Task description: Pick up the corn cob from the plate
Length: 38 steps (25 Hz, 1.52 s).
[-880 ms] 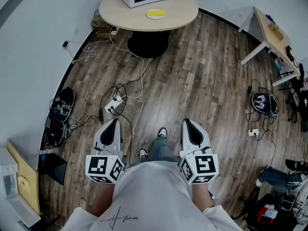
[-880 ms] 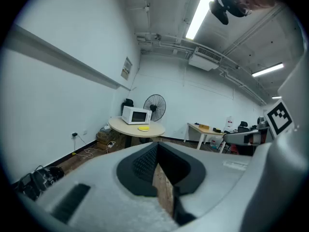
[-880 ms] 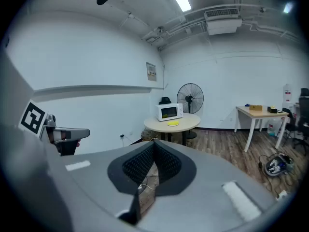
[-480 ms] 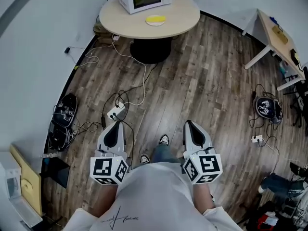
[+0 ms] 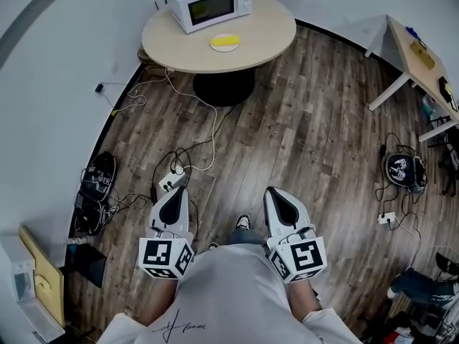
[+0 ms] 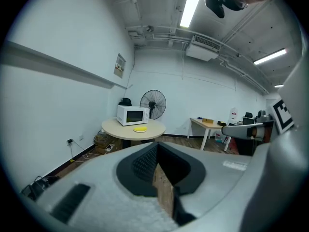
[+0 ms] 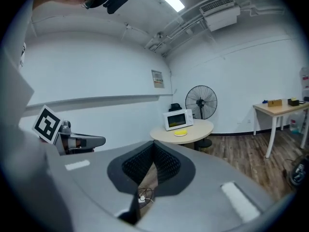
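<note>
A yellow corn cob on a yellow plate (image 5: 225, 42) lies on a round beige table (image 5: 262, 34) far ahead, in front of a white microwave (image 5: 209, 3). The plate (image 6: 140, 128) is small in the left gripper view, and it (image 7: 180, 133) is equally small in the right gripper view. My left gripper (image 5: 176, 190) and right gripper (image 5: 275, 192) are held close to the person's body, over the wooden floor and well short of the table. Both point towards the table. The left gripper (image 6: 157, 143) is shut with nothing in it, and so is the right gripper (image 7: 153, 141).
A power strip with tangled cables (image 5: 171, 181) lies on the floor just ahead of the left gripper. Shoes and bags (image 5: 95, 185) sit by the left wall. A desk (image 5: 419, 52) stands at the right, and a dark helmet (image 5: 401, 170) lies below it. A fan (image 6: 153, 103) stands behind the table.
The table with the plate has slid lower and slightly left in the head view and looks a little nearer. Both grippers stay shut beside the body.
</note>
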Each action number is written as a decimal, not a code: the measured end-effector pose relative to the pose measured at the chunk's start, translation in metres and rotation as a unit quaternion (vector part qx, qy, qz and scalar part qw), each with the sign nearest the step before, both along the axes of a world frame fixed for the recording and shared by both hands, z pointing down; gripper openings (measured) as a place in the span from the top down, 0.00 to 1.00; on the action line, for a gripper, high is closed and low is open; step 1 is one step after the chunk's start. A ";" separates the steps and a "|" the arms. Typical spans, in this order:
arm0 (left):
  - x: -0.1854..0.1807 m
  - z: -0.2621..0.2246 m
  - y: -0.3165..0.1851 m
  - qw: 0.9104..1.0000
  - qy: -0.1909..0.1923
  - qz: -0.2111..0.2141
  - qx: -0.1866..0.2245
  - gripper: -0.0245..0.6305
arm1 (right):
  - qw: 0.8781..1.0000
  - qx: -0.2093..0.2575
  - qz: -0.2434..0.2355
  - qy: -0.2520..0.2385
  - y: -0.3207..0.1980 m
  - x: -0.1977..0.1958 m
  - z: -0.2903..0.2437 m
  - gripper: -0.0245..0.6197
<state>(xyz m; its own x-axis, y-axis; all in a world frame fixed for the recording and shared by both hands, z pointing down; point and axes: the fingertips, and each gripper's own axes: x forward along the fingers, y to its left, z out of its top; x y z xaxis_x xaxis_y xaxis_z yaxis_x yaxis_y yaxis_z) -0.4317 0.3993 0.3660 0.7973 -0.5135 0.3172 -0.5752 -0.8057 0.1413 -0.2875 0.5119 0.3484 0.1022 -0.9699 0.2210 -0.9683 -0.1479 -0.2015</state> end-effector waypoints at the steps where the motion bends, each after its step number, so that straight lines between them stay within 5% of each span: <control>1: 0.008 0.000 -0.001 1.000 0.001 0.003 -0.001 0.98 | 1.000 0.001 -0.001 -0.001 -0.002 0.007 0.001 0.95; 9: 0.058 -0.005 -0.007 0.998 0.053 0.013 -0.019 0.98 | 1.000 -0.025 -0.014 -0.005 -0.016 0.047 0.020 0.95; 16: 0.086 0.000 -0.018 0.996 0.063 0.018 -0.065 0.98 | 0.999 -0.038 -0.023 -0.018 -0.026 0.068 0.027 0.95; 22: 0.112 0.001 -0.029 0.996 0.059 0.031 -0.059 0.98 | 0.998 -0.052 -0.027 -0.030 -0.039 0.083 0.038 0.95; 38: 0.200 0.003 -0.140 0.994 0.077 0.056 -0.063 0.98 | 0.998 -0.055 -0.010 -0.016 -0.140 0.167 0.032 0.95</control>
